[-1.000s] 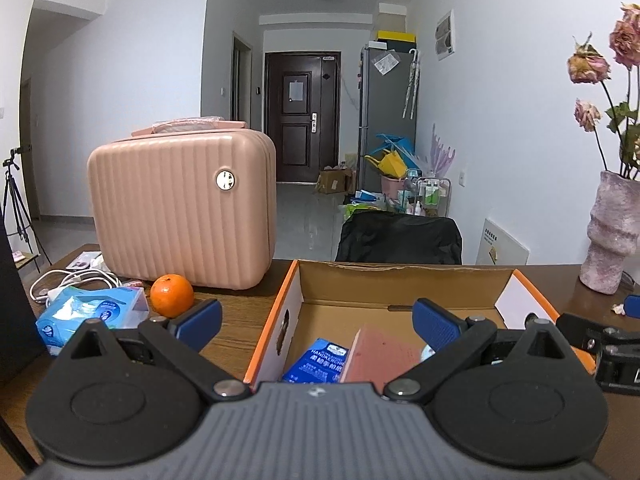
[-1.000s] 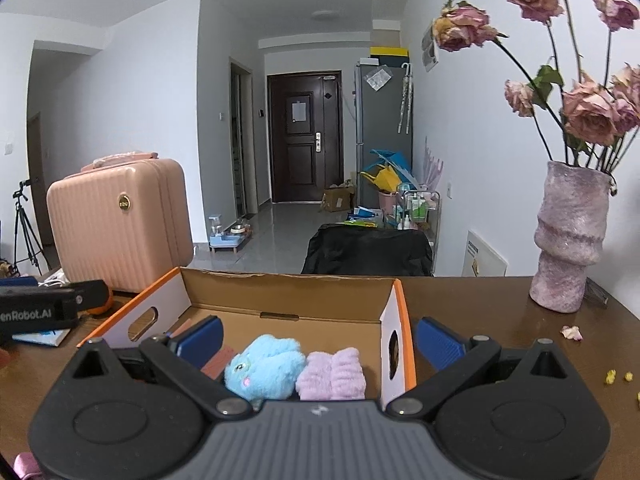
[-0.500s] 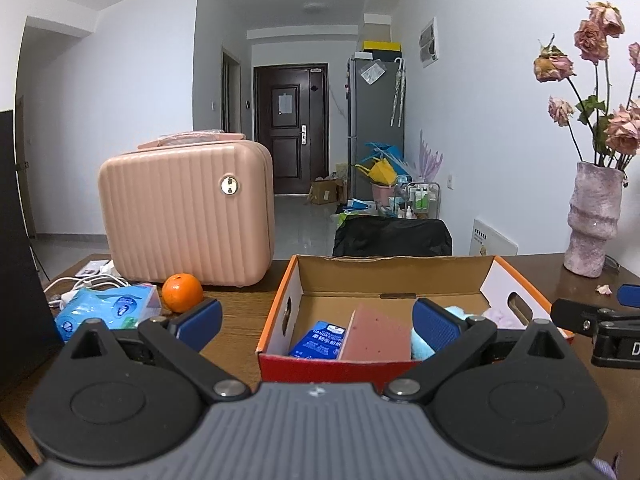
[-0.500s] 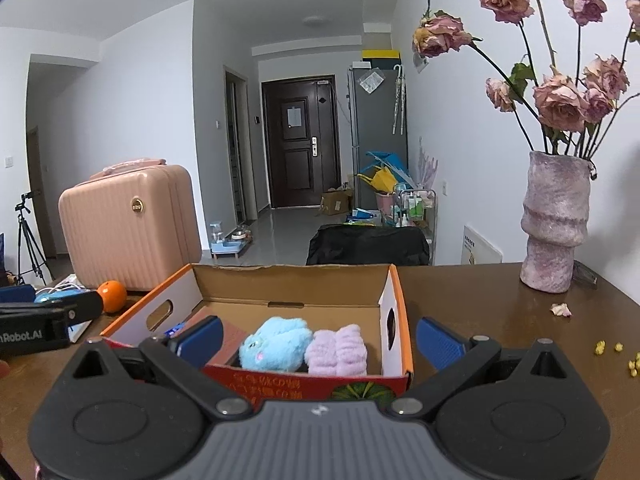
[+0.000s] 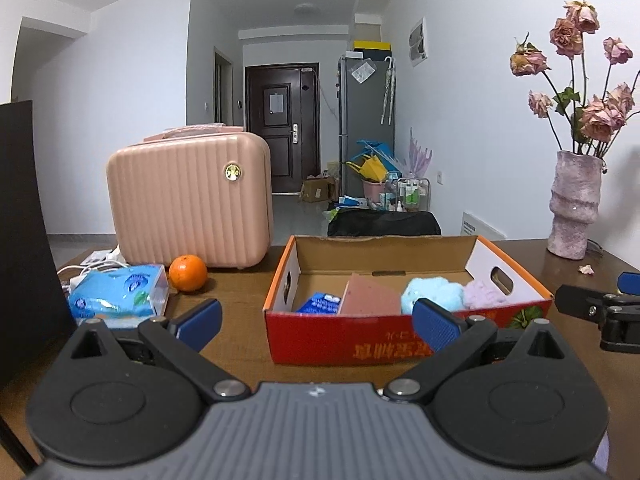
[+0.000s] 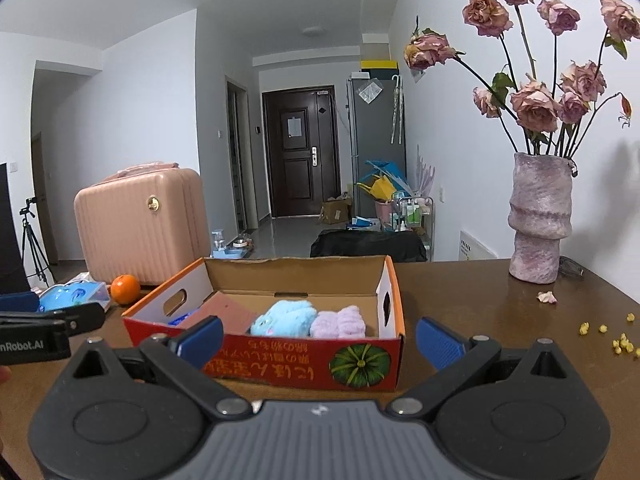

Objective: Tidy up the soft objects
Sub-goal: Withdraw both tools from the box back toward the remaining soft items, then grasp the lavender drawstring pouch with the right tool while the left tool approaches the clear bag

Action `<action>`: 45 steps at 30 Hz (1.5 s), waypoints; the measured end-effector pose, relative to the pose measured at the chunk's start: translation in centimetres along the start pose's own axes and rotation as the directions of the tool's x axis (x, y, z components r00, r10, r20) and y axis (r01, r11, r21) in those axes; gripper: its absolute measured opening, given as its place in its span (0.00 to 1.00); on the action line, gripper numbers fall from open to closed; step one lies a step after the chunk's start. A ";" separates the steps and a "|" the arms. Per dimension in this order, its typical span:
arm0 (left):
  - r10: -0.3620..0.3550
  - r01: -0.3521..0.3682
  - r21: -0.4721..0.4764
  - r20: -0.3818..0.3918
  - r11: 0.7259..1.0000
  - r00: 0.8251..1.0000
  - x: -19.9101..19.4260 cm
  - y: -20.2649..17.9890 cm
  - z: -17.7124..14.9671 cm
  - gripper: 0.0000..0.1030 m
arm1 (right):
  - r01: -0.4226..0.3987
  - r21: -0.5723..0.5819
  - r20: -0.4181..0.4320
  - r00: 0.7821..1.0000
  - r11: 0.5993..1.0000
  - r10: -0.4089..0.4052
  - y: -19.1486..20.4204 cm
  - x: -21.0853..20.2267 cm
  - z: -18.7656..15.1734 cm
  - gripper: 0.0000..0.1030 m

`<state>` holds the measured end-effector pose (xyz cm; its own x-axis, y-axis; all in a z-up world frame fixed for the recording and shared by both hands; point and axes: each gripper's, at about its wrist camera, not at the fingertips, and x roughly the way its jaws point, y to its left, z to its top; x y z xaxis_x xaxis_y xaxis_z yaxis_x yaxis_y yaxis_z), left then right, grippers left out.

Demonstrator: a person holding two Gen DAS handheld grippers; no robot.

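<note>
Your left gripper and right gripper hover with jaws apart, empty, before the cardboard box on the worktop. Inside, the blue plush toy touches the lilac plush at its 3 o'clock.

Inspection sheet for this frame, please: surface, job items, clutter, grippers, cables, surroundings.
Surface: brown wooden table, small yellow crumbs and a fallen petal at its right side.
Job's things: open cardboard box holding a blue plush toy, a lilac fluffy item, a pink board and a blue packet.
Clutter: orange, tissue pack, pink case, vase of dried roses.
Grippers: left gripper and right gripper both open, empty, short of the box.
Cables: white cord beside the tissue pack.
Surroundings: hallway, dark door, tripod.
</note>
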<state>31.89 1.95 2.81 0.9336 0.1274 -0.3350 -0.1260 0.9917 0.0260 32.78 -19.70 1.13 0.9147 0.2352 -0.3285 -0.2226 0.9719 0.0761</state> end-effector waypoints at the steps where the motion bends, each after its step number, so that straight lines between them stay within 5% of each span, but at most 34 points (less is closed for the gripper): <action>1: -0.002 0.002 -0.001 -0.003 1.000 1.000 -0.3 0.1 -0.3 1.00 | 0.001 -0.001 -0.001 1.000 1.000 -0.001 0.1 -0.3 -0.3 1.00; 23: -0.014 0.015 0.012 -0.038 1.000 0.999 -4.6 0.3 -4.6 1.00 | -0.030 -0.045 0.024 0.999 0.999 0.031 1.5 -6.0 -5.8 1.00; 45: -0.044 0.047 0.024 -0.097 0.999 0.994 -8.0 0.1 -8.5 1.00 | -0.040 -0.066 -0.060 0.998 0.997 0.036 1.9 -8.6 -9.0 1.00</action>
<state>21.56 0.85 -2.56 0.9012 0.0808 -0.4259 -0.0736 0.9967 0.0332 21.46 -19.88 -4.37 0.8845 0.2693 -0.3810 -0.2805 0.9595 0.0271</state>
